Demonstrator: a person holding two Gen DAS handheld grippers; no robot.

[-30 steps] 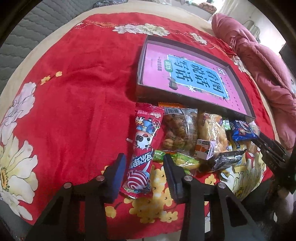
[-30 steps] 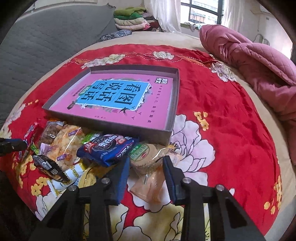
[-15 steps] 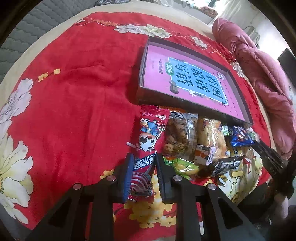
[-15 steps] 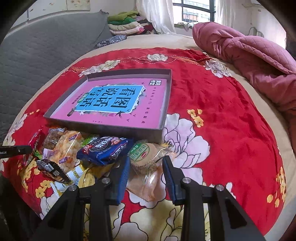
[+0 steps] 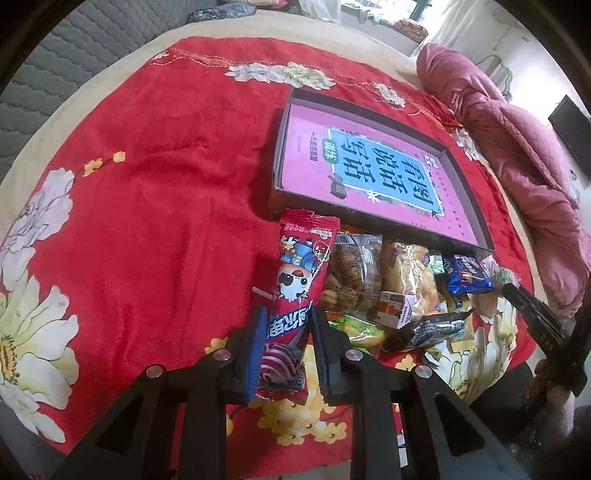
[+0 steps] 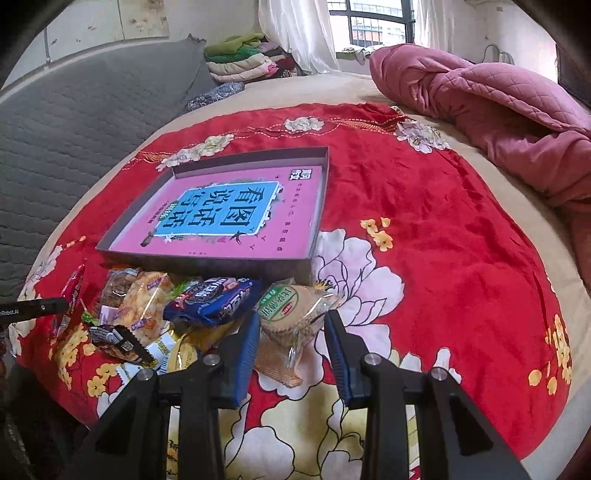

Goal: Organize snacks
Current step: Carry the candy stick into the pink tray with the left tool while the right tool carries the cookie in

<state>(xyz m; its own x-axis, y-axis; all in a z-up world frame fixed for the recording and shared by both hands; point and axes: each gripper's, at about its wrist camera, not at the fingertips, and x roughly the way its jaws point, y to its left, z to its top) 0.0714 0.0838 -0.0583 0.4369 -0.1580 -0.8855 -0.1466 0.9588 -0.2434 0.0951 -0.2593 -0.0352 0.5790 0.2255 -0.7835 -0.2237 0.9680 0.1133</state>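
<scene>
Snacks [image 5: 391,291], crinkly foil, glossy plastic wrappers

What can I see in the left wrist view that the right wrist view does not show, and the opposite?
Only the left wrist view shows the left tool shut on the red snack packet. Only the right wrist view shows the right tool around the round biscuit pack, and a window. Both show the pink-lined box and the snack pile.
</scene>
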